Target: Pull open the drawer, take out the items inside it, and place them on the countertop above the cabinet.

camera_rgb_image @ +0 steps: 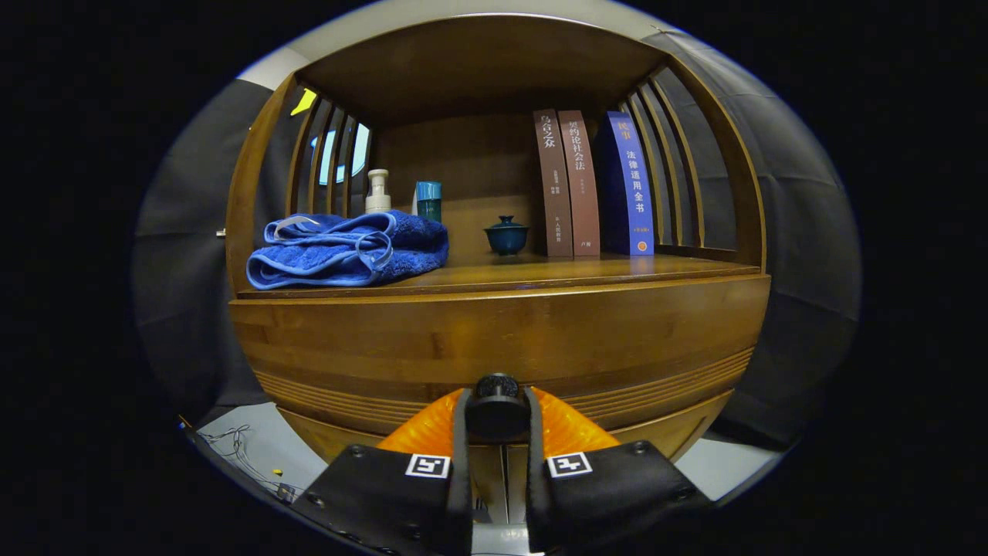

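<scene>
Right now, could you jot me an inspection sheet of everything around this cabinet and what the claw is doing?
Surface: wooden countertop above the drawer, partly occupied.
Job's things: drawer front closed; dark round knob between the claw's fingers; contents hidden.
Clutter: folded blue towel, white pump bottle, teal bottle, dark blue lidded teacup, two brown books and a blue book, upright.
Grippers: claw shut on the knob, both fingers pressing its sides.
Cables: thin wires on the pale floor, beside the cabinet.
Surroundings: slatted cabinet sides, dark cloth wall behind.
</scene>
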Available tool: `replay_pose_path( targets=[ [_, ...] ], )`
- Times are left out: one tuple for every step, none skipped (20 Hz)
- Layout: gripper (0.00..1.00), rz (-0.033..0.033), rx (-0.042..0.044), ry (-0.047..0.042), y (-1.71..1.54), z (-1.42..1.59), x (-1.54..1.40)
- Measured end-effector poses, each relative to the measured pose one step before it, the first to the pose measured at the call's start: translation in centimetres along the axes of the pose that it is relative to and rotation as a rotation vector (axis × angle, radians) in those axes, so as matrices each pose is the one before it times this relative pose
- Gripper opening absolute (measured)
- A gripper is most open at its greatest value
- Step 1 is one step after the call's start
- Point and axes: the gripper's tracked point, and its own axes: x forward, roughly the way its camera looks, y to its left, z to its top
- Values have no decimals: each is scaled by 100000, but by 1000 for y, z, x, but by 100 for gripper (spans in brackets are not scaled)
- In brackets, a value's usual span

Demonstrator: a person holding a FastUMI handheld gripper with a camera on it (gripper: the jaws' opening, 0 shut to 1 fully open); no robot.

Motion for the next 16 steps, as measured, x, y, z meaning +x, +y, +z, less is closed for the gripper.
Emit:
replay_pose_path(
  targets=[
    [31, 353, -124, 275, 28, -56, -192],
    [31, 332, -3, 213, -19, -18, -474],
    [31, 112, 200, 52, -81, -95, -598],
    [31, 164, 423, 173, -39, -91, -740],
    [31, -155, 237, 150, -39, -110, -779],
    [31, -164, 29, 116, -57, -95, -848],
    [31, 237, 112, 413, 26, -234, -823],
    [31, 81, -96, -78, 1, -2, -805],
    [31, 76, 164, 53, -72, -143, -875],
    [31, 280, 253, 131, 20, -111, -766],
    [31, -3, -215, -53, -42, -129, -746],
    [31, 167, -170, -103, -28, -126, -776],
    [31, 71, -264, -57, 4, -46, -747],
    [31, 182, -313, -44, 34, -140, -706],
    [31, 49, -503, 360, -30, -56, -722],
    [31, 64, -570, 134, 19, -23, -588]
  ],
)
